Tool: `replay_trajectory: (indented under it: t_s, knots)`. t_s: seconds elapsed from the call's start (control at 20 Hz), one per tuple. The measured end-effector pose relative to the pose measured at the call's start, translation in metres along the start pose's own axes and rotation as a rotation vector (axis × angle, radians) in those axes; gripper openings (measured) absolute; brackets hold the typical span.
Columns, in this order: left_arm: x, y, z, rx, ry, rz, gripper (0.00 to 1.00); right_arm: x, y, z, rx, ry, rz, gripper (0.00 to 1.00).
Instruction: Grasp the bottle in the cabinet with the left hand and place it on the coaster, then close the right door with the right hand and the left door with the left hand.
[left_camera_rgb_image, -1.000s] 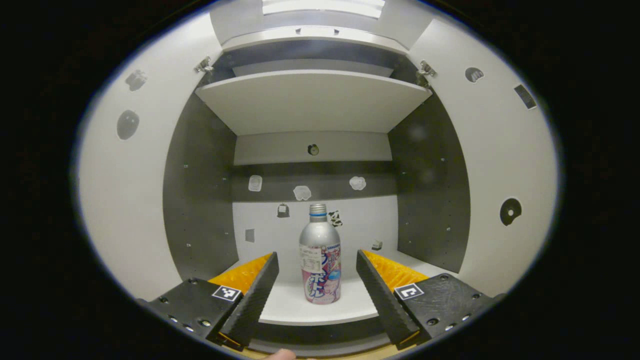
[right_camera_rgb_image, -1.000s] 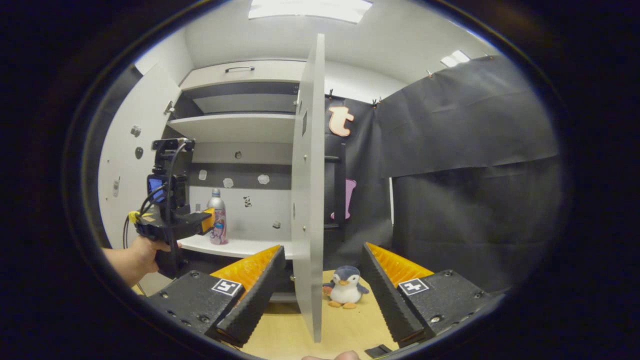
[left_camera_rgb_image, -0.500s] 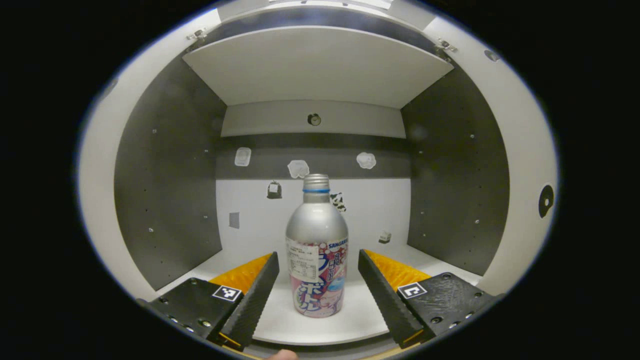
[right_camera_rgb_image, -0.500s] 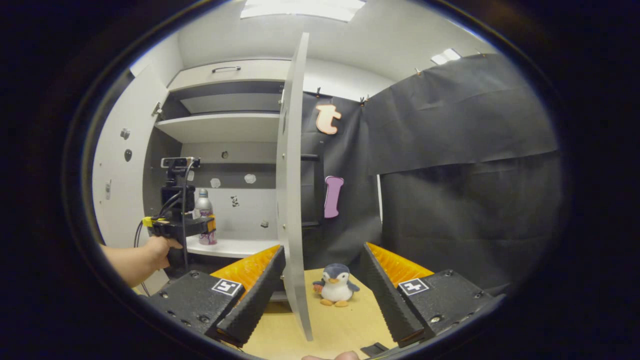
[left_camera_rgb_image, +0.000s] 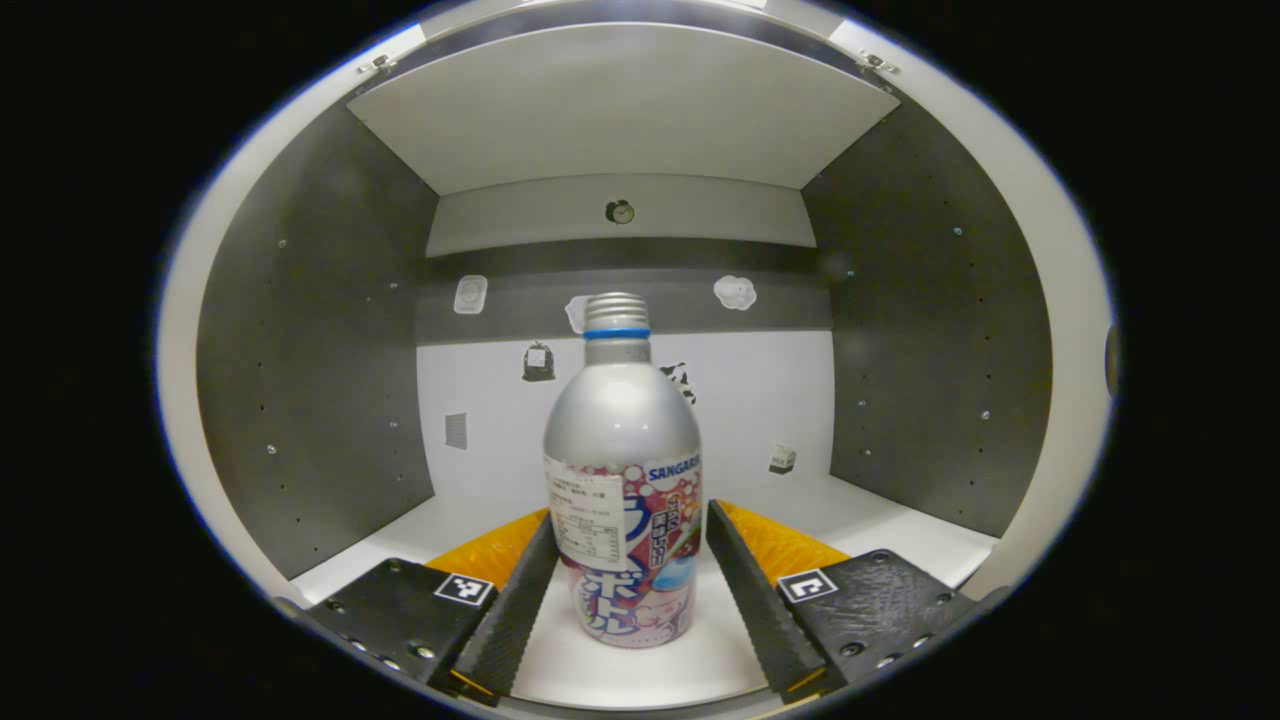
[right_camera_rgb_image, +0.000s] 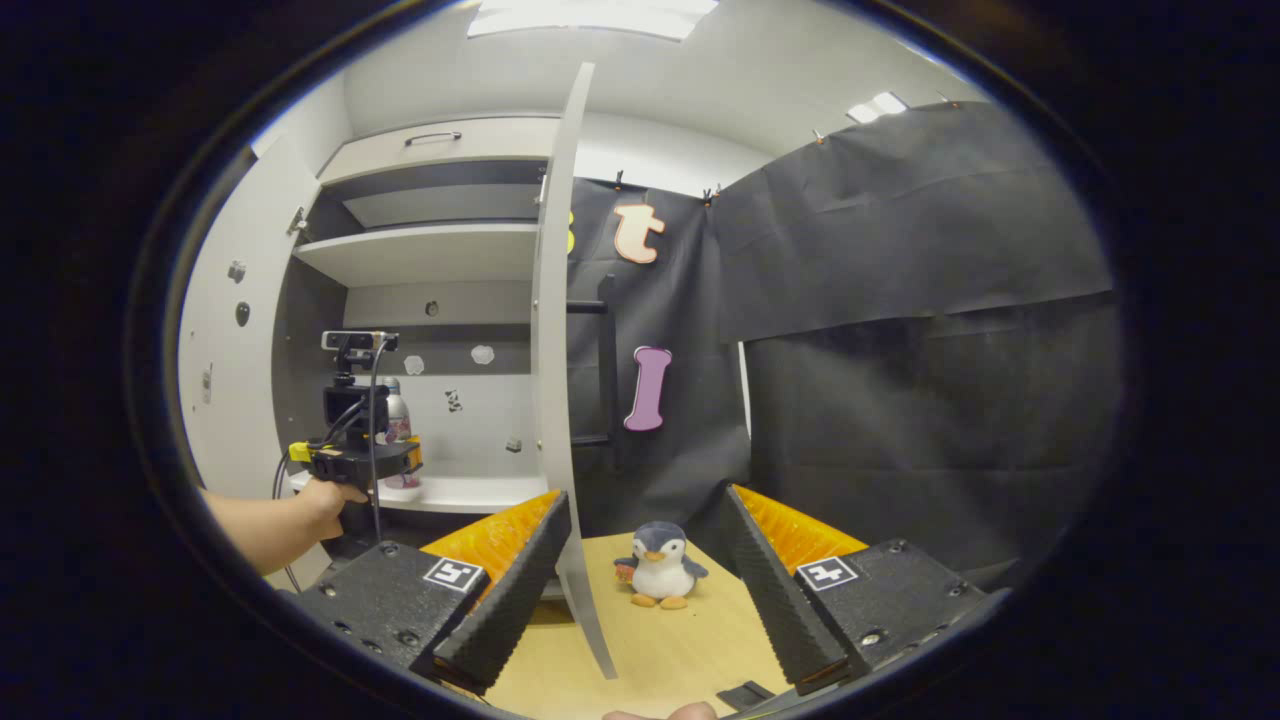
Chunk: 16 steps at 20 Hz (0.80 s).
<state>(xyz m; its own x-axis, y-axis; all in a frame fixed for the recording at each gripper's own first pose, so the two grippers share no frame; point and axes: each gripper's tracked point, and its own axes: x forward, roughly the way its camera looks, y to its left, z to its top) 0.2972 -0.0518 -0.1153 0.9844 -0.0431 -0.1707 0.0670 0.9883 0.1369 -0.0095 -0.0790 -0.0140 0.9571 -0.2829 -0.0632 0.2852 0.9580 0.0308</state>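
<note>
Bottle (left_camera_rgb_image: 622, 480) stands upright on the cabinet shelf (left_camera_rgb_image: 880, 520), dead ahead between my left gripper (left_camera_rgb_image: 628, 590) jaws, which are open and not quite touching it. Right gripper (right_camera_rgb_image: 640, 590) hangs open, empty, well apart.

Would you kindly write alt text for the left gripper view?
A silver bottle stands upright on a white cabinet shelf, between the open fingers of the left gripper. Small stickers dot the back wall, and another shelf spans above.
</note>
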Motion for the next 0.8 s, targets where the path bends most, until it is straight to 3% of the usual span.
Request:
replay_trajectory:
  t_s: [0.15,0.2,0.25,0.3,0.45,0.7,0.8]
  knots:
    - [0.008,0.011,-0.001,-0.014,-0.004,0.013,0.8,0.003,-0.002,-0.004,0.002,0.019,0.007,0.98]
    - [0.008,0.013,0.0,-0.025,-0.006,0.013,0.84,0.004,-0.002,-0.005,0.005,0.02,0.007,0.99]
    - [0.006,0.015,0.004,-0.039,-0.02,0.016,0.78,0.005,-0.002,-0.005,0.007,0.021,0.008,0.99]
    - [0.003,0.018,0.009,-0.047,-0.032,0.023,0.82,0.006,-0.003,-0.006,0.009,0.023,0.009,0.99]
    - [-0.01,0.024,0.015,-0.084,-0.053,0.032,0.78,0.008,0.0,-0.008,0.015,0.029,0.023,0.99]
    - [-0.041,0.032,0.014,-0.101,-0.066,0.036,0.78,0.013,0.012,-0.01,0.014,0.035,0.079,0.99]
    - [-0.057,0.037,0.015,-0.079,-0.077,0.049,0.82,0.013,0.018,-0.014,0.011,0.046,0.107,0.99]
